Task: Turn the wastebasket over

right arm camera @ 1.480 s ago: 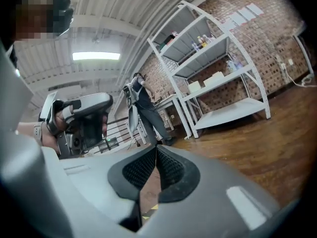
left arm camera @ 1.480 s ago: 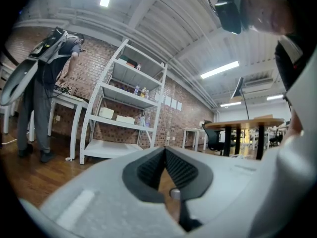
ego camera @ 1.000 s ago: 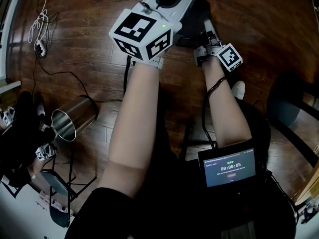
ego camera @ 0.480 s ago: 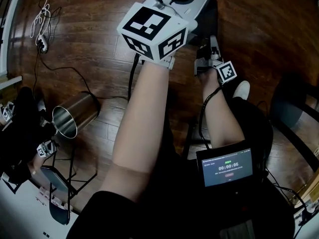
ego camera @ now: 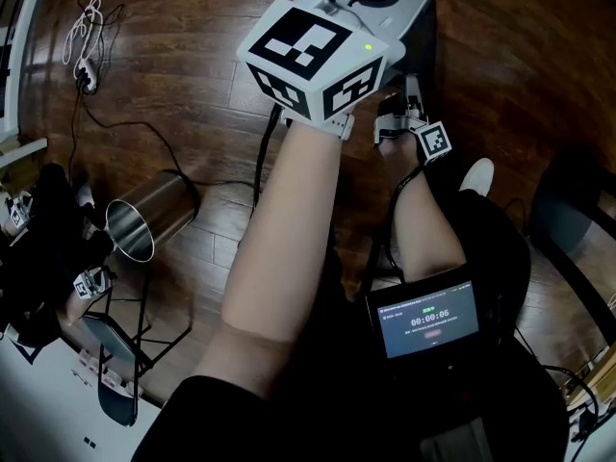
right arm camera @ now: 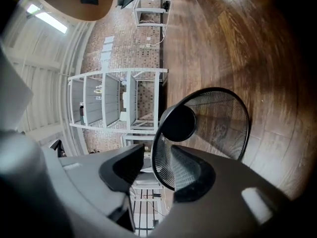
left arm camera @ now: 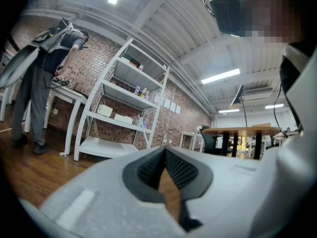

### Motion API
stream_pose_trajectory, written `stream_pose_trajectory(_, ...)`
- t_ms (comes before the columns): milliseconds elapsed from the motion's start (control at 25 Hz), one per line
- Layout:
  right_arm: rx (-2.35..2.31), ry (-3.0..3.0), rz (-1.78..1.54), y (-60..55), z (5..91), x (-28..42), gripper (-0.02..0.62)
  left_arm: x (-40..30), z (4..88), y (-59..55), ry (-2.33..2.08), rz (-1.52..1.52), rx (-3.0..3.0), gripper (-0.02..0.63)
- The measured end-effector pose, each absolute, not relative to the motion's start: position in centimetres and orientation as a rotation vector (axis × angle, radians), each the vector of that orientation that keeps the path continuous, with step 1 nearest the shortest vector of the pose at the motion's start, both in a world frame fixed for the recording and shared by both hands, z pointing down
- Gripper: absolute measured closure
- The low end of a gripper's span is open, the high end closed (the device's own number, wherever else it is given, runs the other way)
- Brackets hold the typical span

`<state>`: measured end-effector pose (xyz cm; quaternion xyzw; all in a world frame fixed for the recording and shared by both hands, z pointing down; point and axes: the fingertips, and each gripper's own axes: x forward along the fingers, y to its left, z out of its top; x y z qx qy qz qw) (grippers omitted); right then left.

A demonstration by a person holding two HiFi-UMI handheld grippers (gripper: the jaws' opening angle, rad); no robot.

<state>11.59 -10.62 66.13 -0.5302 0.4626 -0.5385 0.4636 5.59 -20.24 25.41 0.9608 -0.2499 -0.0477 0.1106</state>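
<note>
As you look down, the nearest item is the lit screen (ego camera: 428,318) at your body, showing a timer readout. Your left forearm (ego camera: 279,239) and right forearm (ego camera: 423,224) extend forward from there over the wood floor (ego camera: 173,94).

Left gripper (left arm camera: 165,151): held level and raised closer to your head than the right one. Its jaws are closed tip to tip with nothing between them.

Right gripper (right arm camera: 157,155): held low. Its jaws have just been opening and now stand wide apart. The rim of the wastebasket (right arm camera: 220,115) stands in the gap between them. The mesh wall overlaps the pad at the right of the right gripper view. You cannot confirm contact there, and the pads do not clamp the rim.

Wastebasket: black wire mesh, lying on its side on the floor directly ahead of the right gripper. Its mouth faces the gripper and its solid dark base is at the far end.

To your left, well apart from both grippers, a steel can (ego camera: 154,221) lies on its side on the floor. Cables (ego camera: 87,37) trail across the boards beyond it.

Farthest out, a white shelving unit (left arm camera: 124,108) stands against a brick wall (left arm camera: 99,71). A person (left arm camera: 44,68) stands at a white surface (left arm camera: 64,89) beside it.
</note>
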Motion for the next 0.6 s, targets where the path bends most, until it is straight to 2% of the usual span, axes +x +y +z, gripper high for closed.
stream_pose_trajectory(440,-1.265,1.185,-1.296,-16.3,66.9,12.4,0.414,5.1,25.4,-20.7,-0.738,-0.163,2.796,0.606)
stream_pose_trajectory(600,-1.26,1.19,-1.277,-17.7,66.4,12.9,0.461,4.7,25.1,-20.8,-0.752,-0.183,2.787,0.606)
